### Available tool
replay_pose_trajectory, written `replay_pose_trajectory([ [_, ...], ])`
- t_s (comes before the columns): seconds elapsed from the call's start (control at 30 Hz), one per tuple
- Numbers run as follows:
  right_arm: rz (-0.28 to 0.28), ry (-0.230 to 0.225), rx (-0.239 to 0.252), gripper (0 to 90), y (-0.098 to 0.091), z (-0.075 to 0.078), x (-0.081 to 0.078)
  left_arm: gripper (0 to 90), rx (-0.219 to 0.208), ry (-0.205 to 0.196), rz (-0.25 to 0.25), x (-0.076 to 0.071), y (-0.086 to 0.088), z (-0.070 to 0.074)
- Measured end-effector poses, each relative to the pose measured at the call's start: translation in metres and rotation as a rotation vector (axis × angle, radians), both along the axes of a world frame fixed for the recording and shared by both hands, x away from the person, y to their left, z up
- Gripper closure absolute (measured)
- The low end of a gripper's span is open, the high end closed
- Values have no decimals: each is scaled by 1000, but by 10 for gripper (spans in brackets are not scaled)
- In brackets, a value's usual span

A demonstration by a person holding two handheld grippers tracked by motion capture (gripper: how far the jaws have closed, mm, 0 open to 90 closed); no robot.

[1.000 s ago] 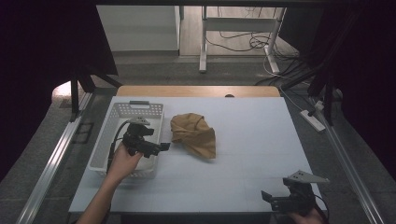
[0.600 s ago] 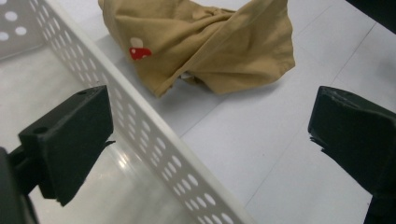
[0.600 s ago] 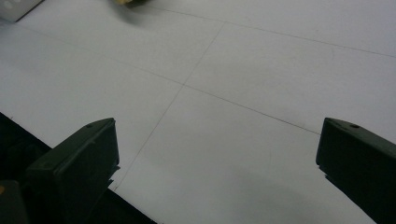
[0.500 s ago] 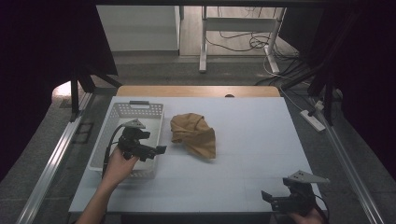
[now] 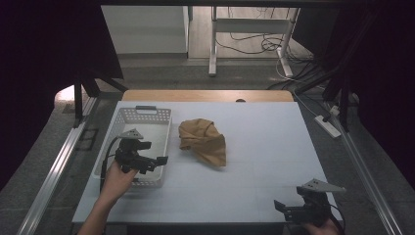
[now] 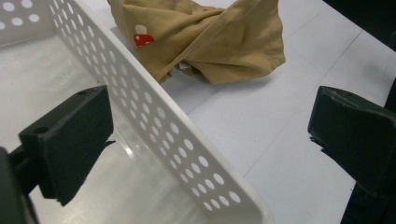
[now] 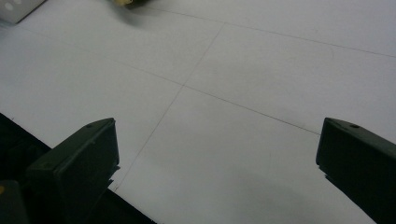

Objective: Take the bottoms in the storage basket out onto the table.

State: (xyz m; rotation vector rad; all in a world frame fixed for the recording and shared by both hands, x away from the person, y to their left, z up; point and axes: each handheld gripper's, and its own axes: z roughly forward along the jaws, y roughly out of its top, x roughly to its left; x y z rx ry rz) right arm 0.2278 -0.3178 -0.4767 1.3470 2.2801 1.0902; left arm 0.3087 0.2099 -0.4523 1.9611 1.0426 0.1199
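Note:
A crumpled tan cloth (image 5: 203,142) with a small red mushroom print lies on the white table, just right of a white perforated basket (image 5: 143,114). My left gripper (image 5: 155,163) hangs open over the basket's near right corner, with nothing between its jaws. In the left gripper view the basket wall (image 6: 140,107) runs between the two jaws of the left gripper (image 6: 210,140), and the cloth (image 6: 210,37) lies beyond it. My right gripper (image 5: 284,209) is open and empty at the table's front right edge. The right gripper (image 7: 217,154) looks across bare table.
The white table (image 5: 264,147) has thin seam lines and a wooden strip along its far edge. A power strip (image 5: 328,126) lies on the floor beside the right edge. The basket's corner (image 7: 14,9) shows at the top left of the right gripper view.
My left gripper has drawn back a little toward the person, from beside the cloth to over the basket's near corner. The cloth and the right gripper have stayed still.

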Motion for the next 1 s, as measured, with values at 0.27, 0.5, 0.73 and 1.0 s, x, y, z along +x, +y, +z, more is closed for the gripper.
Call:
replay_pose_trajectory([
  [0.27, 0, -3, 1, 0, 0, 0, 0, 11, 3, -5, 10, -10, 4, -3],
  [0.5, 0, -3, 2, 0, 0, 0, 0, 11, -3, -7, 15, -20, 8, -5],
  [0.73, 0, -3, 2, 0, 0, 0, 0, 11, 10, -10, 20, -30, 12, -5],
  [1.0, 0, -2, 1, 0, 0, 0, 0, 11, -2, -9, 34, -42, 20, -7],
])
